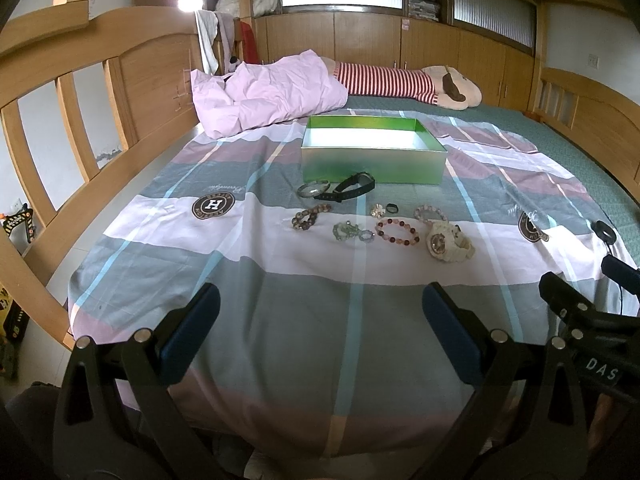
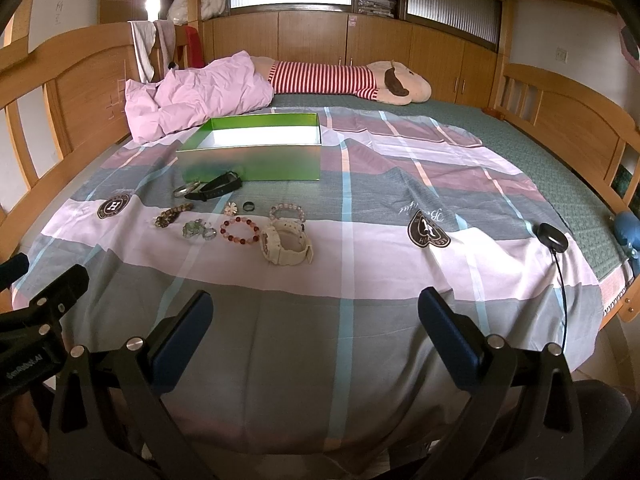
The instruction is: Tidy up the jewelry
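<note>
We are holding our left gripper low over the near edge of the bed, its blue-padded fingers spread wide and gripping nothing. Ahead of it the plaid sheet is lying flat, and the jewelry is sitting in a loose cluster well apart from the fingers.

Going from the left of that cluster, a brown bead bracelet is lying just beside a pale green bead bracelet. Behind them a silver bangle is resting against a black watch, both close in front of the green box, which is standing open with its interior looking bare. Further right we are seeing a small flower brooch, a dark ring, a red-and-pink bead bracelet, a pale pink bracelet and a cream watch at the right end.

Our right gripper is hovering beside the left one, fingers likewise parted and empty. To its right a small black puck on a cable is lying on the sheet. A pink quilt and a striped plush toy are lying at the far side.
</note>
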Motion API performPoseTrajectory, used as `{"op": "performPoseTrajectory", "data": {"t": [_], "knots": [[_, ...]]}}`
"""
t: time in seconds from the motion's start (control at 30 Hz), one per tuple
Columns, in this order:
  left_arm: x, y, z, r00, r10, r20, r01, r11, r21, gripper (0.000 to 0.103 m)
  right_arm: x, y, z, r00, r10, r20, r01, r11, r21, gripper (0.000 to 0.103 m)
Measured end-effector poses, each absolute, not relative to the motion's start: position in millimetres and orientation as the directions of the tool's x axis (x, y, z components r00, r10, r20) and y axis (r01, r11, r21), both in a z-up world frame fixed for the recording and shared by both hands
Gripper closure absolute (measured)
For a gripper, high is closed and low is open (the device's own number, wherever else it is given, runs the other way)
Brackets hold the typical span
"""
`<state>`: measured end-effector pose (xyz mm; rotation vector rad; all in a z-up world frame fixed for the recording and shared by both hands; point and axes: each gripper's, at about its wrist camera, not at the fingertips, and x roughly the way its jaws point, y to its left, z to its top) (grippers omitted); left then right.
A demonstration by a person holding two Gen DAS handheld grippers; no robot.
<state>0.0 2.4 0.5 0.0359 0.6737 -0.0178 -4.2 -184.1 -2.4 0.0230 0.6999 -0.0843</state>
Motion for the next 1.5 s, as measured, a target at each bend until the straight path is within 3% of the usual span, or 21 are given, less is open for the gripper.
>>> {"op": "performPoseTrajectory", "data": {"t": [0.23, 0.37, 0.47, 0.67, 0.77, 0.9, 1.0, 1.1, 1.2, 1.33, 1.37, 1.47, 1.5], "knots": [[15, 13, -5, 0.724, -0.006, -0.690, 0.030, 0.999, 0.023, 0.003, -17, -194, 20, 0.809, -0.101, -0.579, 0.111, 0.994, -0.018, 0.003], [16, 13, -13, 0.678, -0.033, -0.734, 0.092, 0.995, 0.041, 0.003, -11, -202, 8, 0.741, -0.102, -0.664, 0.099, 0.994, -0.043, 0.003], [19, 13, -11, 0.661, -0.053, -0.748, 0.102, 0.995, 0.020, 0.003, -6, -204, 8, 0.735, -0.063, -0.675, 0.073, 0.997, -0.013, 0.003], [64, 29, 18, 0.616, -0.118, -0.779, 0.059, 0.993, -0.103, 0.003, 25, -212, 48, 0.785, -0.068, -0.616, 0.090, 0.996, 0.005, 0.002], [97, 26, 49, 0.658, -0.073, -0.750, 0.094, 0.995, -0.014, 0.003, 50, -217, 81, 0.823, -0.040, -0.567, 0.076, 0.996, 0.040, 0.002], [141, 33, 82, 0.709, -0.069, -0.701, 0.068, 0.997, -0.030, 0.003, 86, -211, 110, 0.867, -0.006, -0.497, 0.024, 0.999, 0.031, 0.003], [175, 34, 82, 0.709, -0.068, -0.701, 0.072, 0.997, -0.024, 0.003, 120, -207, 92, 0.830, 0.034, -0.557, -0.002, 0.998, 0.058, 0.003], [198, 43, 52, 0.690, -0.106, -0.716, 0.070, 0.994, -0.079, 0.003, 135, -212, 45, 0.782, 0.055, -0.620, 0.028, 0.992, 0.123, 0.003], [201, 43, 16, 0.680, -0.065, -0.730, 0.062, 0.998, -0.031, 0.003, 145, -200, 4, 0.666, 0.121, -0.736, -0.025, 0.990, 0.141, 0.003], [212, 30, -20, 0.639, -0.073, -0.765, 0.124, 0.992, 0.008, 0.005, 148, -174, -14, 0.654, 0.066, -0.754, -0.094, 0.996, 0.006, 0.003], [215, 25, -27, 0.638, -0.056, -0.768, 0.131, 0.991, 0.036, 0.008, 151, -174, -17, 0.649, 0.055, -0.759, -0.093, 0.996, -0.007, 0.003], [228, 15, -52, 0.600, -0.039, -0.799, 0.173, 0.982, 0.082, 0.034, 164, -182, -24, 0.615, 0.078, -0.784, -0.070, 0.997, 0.045, 0.003], [233, 13, -60, 0.584, -0.045, -0.810, 0.183, 0.980, 0.078, 0.037, 169, -184, -25, 0.608, 0.089, -0.789, -0.063, 0.996, 0.064, 0.003]]}}
